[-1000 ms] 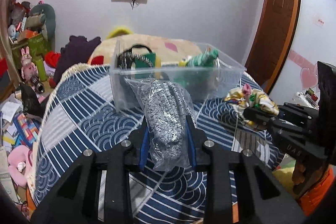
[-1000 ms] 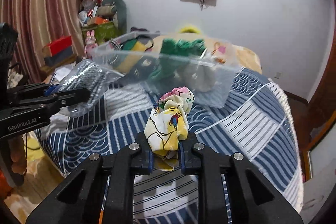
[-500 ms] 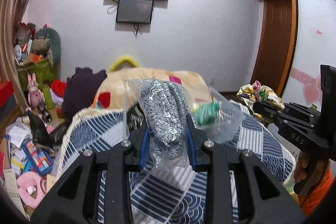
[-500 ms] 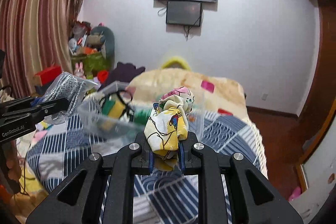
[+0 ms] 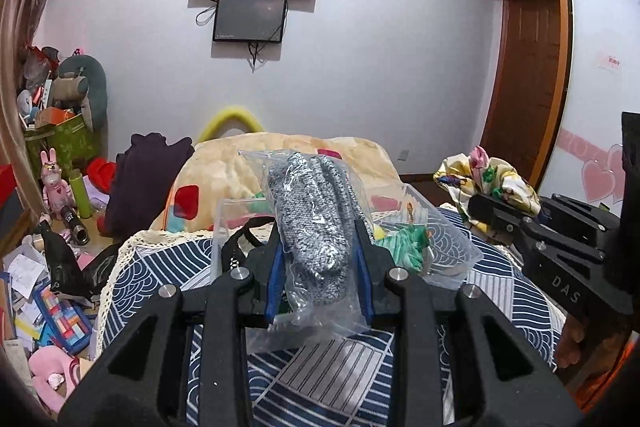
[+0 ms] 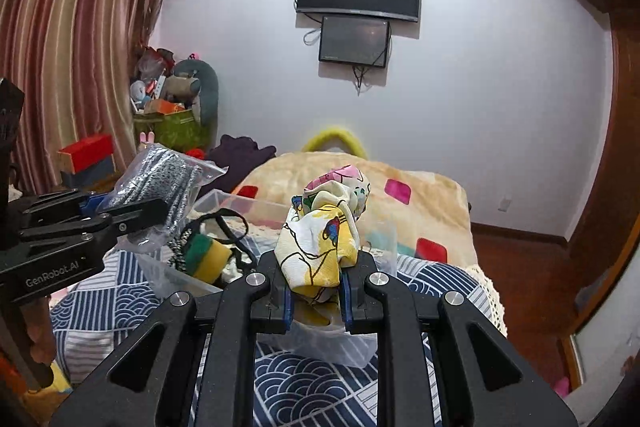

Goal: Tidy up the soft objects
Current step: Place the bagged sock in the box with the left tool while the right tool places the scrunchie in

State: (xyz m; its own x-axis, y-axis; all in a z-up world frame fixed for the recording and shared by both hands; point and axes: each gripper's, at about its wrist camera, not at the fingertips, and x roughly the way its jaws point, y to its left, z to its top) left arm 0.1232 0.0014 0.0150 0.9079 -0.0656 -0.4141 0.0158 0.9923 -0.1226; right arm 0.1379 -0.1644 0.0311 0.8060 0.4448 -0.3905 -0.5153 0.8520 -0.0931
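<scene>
My left gripper (image 5: pixel 318 259) is shut on a clear plastic bag of grey knit fabric (image 5: pixel 316 223), held above the near edge of a clear plastic bin (image 5: pixel 444 247). The bag also shows in the right wrist view (image 6: pixel 160 183). My right gripper (image 6: pixel 314 285) is shut on a bunched yellow, white and pink patterned cloth (image 6: pixel 324 227), held over the bin (image 6: pixel 236 203). The cloth also shows at the right of the left wrist view (image 5: pixel 484 179). The bin holds a green item (image 5: pixel 404 247), a yellow and green sponge (image 6: pixel 210 255) and a black cord (image 6: pixel 224 223).
The bin stands on a bed with a blue and white patterned cover (image 5: pixel 328 379). A beige blanket with coloured squares (image 6: pixel 420 195) lies beyond it. Toys, boxes and papers litter the floor at left (image 5: pixel 52 267). A wooden door (image 5: pixel 524 87) is at right.
Both grippers have risen and moved forward with their loads, from in front of the bin to above it. The bin now sits lower in both views.
</scene>
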